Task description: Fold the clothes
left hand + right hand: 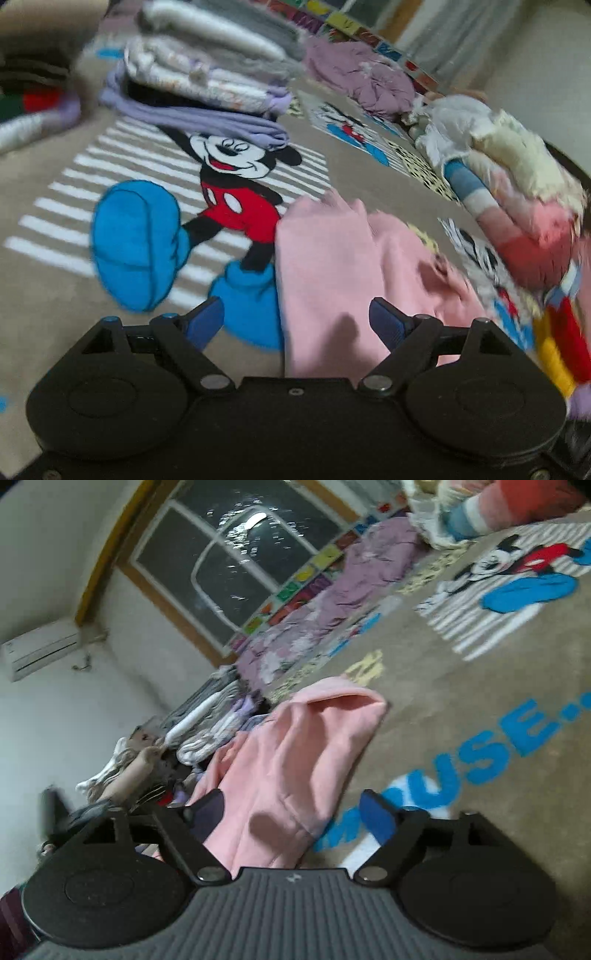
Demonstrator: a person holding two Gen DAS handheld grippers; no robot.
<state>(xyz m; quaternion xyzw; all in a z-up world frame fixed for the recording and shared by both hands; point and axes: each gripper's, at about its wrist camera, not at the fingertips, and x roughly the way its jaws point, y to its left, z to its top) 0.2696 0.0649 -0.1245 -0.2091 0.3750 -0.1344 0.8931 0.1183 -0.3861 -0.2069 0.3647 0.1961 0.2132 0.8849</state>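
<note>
Dim, motion-blurred, fisheye-warped edges.

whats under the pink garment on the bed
The pink garment lies on the Mickey Mouse blanket. Its edge covers part of Mickey's blue shoe and a yellow-and-white print to its right. Whether anything else lies beneath it is hidden.

Matt pink fleece garment (332,258), napped carpet (55,295)

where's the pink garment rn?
The pink garment lies on the Mickey Mouse rug, right of the Mickey figure, in front of both open claws; neither grips it.
</note>
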